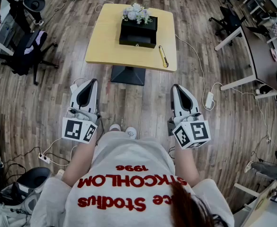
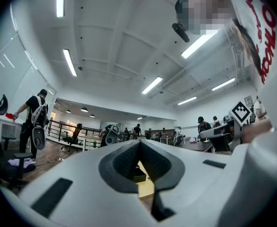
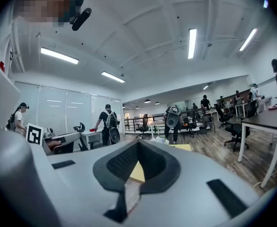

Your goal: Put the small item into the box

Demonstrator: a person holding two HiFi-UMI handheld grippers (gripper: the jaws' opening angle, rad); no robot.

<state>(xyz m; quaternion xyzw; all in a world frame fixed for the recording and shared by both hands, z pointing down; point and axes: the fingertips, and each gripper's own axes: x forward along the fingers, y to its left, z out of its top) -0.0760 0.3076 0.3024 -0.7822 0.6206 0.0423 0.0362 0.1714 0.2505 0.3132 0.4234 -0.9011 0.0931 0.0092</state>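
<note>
Unstarted: your left gripper (image 1: 93,83) and right gripper (image 1: 177,88) are clenched empty; slim yellow item (image 1: 163,56) lies four o'clock of black rectangular box (image 1: 138,34).

Wood-plank floor (image 1: 143,98). Yellow pedestal table (image 1: 105,41) ahead, with white flowers (image 1: 137,13) toward its far side. Black office chair (image 1: 27,56) at left. White-legged desk (image 1: 259,51) at right. White power strip (image 1: 208,100) lies on the floor near the desk.

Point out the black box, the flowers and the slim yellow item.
black box (image 1: 138,36), head view, front face.
flowers (image 1: 137,13), head view, middle of the bunch.
slim yellow item (image 1: 163,56), head view, mid-length.
</note>
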